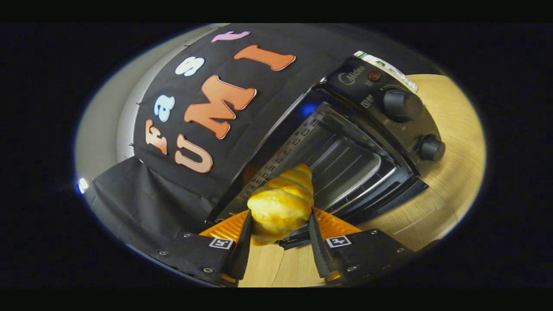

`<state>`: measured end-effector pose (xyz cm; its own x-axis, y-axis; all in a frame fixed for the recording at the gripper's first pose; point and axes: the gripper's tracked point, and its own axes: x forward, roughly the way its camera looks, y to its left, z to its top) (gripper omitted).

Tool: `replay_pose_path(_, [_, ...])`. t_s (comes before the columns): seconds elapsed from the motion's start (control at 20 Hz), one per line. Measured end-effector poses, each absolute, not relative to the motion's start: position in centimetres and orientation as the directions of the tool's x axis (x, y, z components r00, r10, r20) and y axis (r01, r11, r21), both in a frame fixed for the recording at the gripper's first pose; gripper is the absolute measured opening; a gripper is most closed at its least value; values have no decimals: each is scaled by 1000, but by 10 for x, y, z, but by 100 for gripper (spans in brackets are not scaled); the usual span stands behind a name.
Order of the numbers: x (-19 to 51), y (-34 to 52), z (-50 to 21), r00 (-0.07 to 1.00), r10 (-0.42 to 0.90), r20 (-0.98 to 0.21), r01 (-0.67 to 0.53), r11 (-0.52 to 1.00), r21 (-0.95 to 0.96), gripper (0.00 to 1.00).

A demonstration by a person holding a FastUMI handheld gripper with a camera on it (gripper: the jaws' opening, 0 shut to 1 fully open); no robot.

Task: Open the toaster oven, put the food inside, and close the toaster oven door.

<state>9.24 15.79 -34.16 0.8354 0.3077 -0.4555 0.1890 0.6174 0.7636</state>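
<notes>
A golden croissant (pixel 283 201) is held between my two fingers, and my gripper (pixel 280 224) is shut on it. Its far tip points at the open mouth of the black toaster oven (pixel 376 112) just beyond. The oven's interior (pixel 345 164) shows a metal rack and a tray. The oven's door (pixel 380 203) hangs down, open, just past my fingers, with its handle partly hidden behind the croissant. Two black knobs (pixel 402 105) sit on the oven's control panel, beside the opening.
The oven stands on a light wooden table (pixel 453 172). Black cloth (pixel 151 203) forms the booth's wall behind and beside the oven. A pale wall (pixel 103 125) shows past the cloth.
</notes>
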Motion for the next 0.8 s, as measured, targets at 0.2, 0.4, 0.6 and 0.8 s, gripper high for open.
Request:
replay_pose_path(0.2, [107, 147, -345, 855, 217, -471, 193, 709, 679, 72])
replay_pose_path(0.4, [108, 138, -352, 861, 154, -485, 189, 788, 586, 89])
replay_pose_path(0.6, [107, 131, -347, 862, 129, -490, 177, 829, 531, 96])
replay_pose_path(0.8, [79, 129, -342, 836, 143, -529, 152, 867, 475, 96])
